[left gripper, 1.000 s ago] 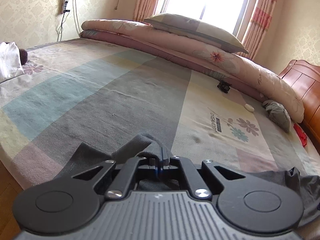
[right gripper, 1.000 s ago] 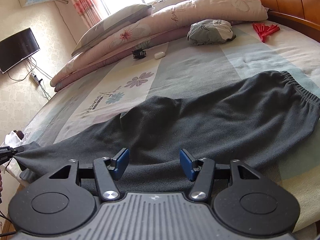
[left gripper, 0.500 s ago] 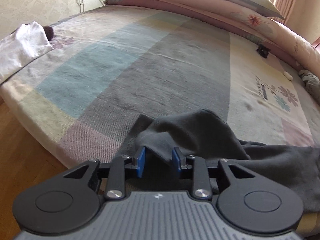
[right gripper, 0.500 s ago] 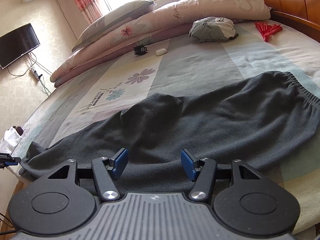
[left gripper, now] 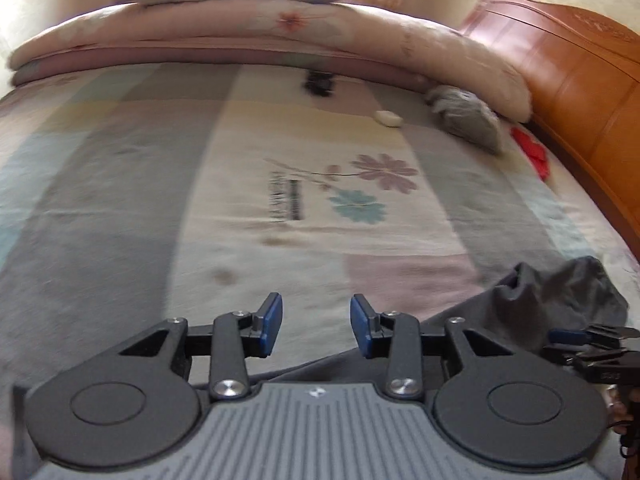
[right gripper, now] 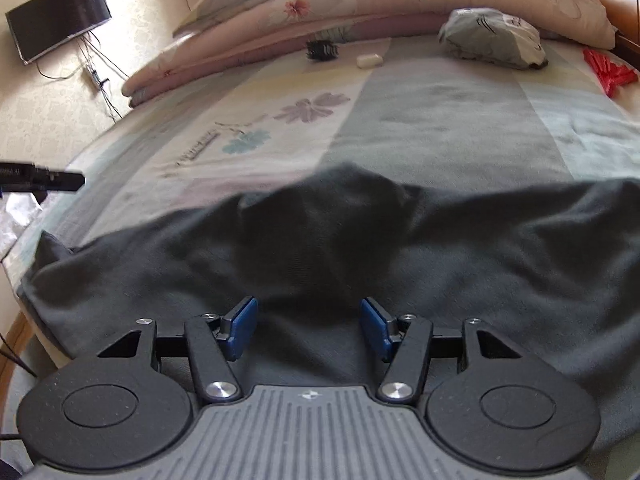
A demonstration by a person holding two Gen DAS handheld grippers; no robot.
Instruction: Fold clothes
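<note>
Dark grey trousers spread crosswise over the near part of the bed, rumpled into a hump at the middle, one end drooping at the left edge of the mattress. Seen broadly only from the right wrist; from the left wrist, just a bunched corner low on the right, the rest cut off behind the tool body.

Right gripper poised over the cloth, jaws wide apart and holding nothing; touching the fabric or not, cannot tell. Left gripper over bare bedspread beside the trousers, jaws likewise spread, nothing between them. Tip of the other tool poking in at each view's edge.

Farther back: a black hair clip, a small white object, a crumpled grey bundle, something red near the headboard, rolled quilt and pillow along the far side. Wall-mounted screen and dangling cables visible from the right wrist only. Left-wrist picture smeared with motion blur, small details there hard to make out.
</note>
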